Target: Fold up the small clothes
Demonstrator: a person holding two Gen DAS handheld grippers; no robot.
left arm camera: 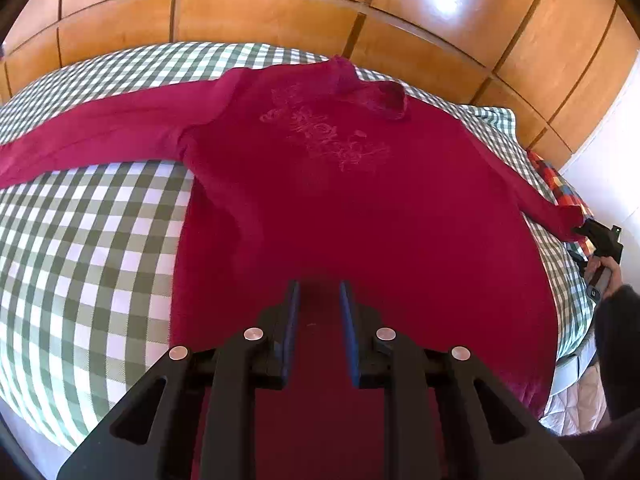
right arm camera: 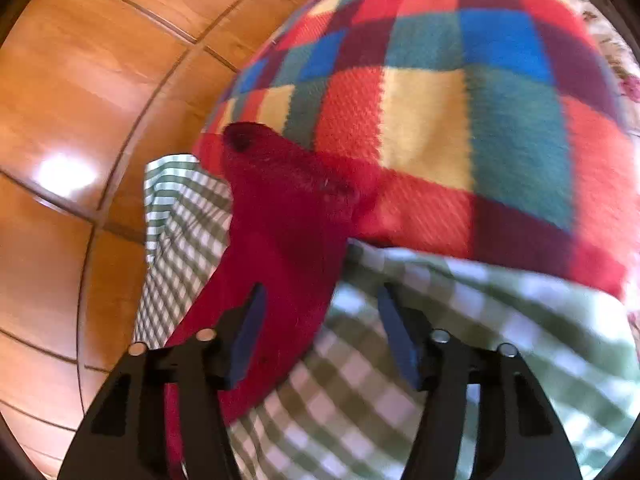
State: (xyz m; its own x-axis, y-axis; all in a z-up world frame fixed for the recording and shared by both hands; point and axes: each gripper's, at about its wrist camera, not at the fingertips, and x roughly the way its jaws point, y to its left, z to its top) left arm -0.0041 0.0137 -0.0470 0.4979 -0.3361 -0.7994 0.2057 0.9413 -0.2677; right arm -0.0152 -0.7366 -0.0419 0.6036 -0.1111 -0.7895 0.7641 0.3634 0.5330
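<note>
- A crimson long-sleeved knit sweater [left arm camera: 304, 184] is spread flat on the green-checked cloth [left arm camera: 92, 240].
- The left gripper [left arm camera: 319, 292] hovers over the hem, narrowly parted, nothing pinched.
- The right gripper [right arm camera: 320, 304], jaws apart, straddles the sleeve cuff [right arm camera: 280, 216]; the cuff should be pinched squarely before folding inward.

The red sleeve [right arm camera: 280, 216] lies between the tool's [right arm camera: 320, 332] parted jaws, over green-checked cloth [right arm camera: 440, 340] beside a multicoloured blanket [right arm camera: 440, 100].

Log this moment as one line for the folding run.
stage: sleeve fold setup | red sweater: spread flat on checked cloth | left gripper: over hem, narrow gap | right gripper: open, at sleeve cuff
</note>
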